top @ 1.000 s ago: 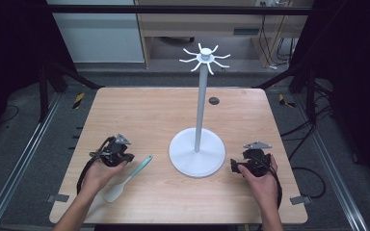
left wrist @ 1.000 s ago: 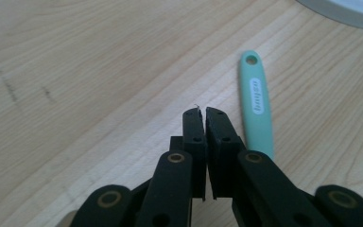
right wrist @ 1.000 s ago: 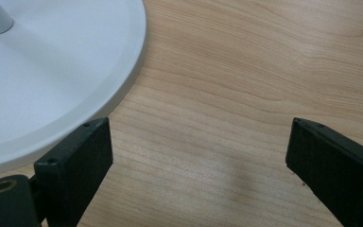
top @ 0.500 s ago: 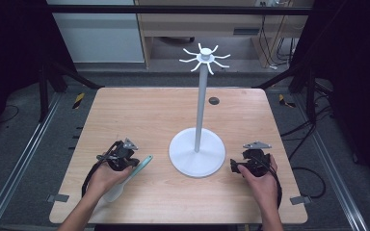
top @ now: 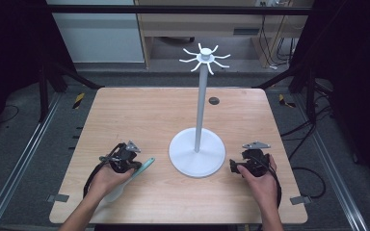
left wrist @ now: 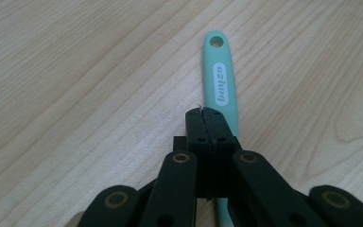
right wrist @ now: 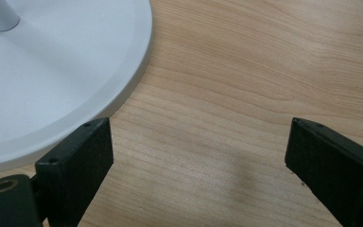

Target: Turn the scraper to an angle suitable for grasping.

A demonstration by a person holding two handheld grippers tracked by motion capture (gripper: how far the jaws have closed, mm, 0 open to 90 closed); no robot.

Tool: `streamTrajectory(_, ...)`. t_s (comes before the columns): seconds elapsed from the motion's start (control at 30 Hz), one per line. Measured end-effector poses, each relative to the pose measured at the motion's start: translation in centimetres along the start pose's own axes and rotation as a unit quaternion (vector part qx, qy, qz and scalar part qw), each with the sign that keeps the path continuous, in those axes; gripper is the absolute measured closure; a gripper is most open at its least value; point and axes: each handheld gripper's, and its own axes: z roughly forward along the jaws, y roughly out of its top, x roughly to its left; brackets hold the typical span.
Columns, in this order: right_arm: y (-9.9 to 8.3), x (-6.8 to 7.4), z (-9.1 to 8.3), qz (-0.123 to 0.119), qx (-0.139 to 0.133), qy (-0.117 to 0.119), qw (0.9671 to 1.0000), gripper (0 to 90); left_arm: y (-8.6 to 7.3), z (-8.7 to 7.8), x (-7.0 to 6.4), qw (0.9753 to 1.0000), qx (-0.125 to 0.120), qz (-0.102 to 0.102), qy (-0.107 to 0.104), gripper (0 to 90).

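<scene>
Your left hand-held gripper (left wrist: pixel 205 124) sits fully closed above the mint-green plastic spatula handle (left wrist: pixel 223 90), lying at seven o'clock from the white round-based stand (top: pixel 197 155) on the wooden desk (top: pixel 149 115); your right hand-held gripper (right wrist: pixel 196 156) gapes wide, empty.

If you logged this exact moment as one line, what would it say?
left tool: shut over mint utensil handle | right tool: open, empty, beside stand base | table
</scene>
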Motion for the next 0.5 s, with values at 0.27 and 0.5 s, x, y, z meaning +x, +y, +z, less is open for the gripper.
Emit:
streamTrajectory(0.27, 0.0, 0.0, 0.0, 0.000, -0.001, 0.001, 1.0000, 8.7, 0.9, -1.0, -0.5, 0.9998, -0.005, 0.017, -0.001, 88.6)
streamTrajectory(0.5, 0.0, 0.0, 0.0, 0.002, 0.000, 0.001, 1.0000, 8.8, 2.3, -1.9, -1.0, 0.9988, 0.016, 0.046, -0.005, 77.1)
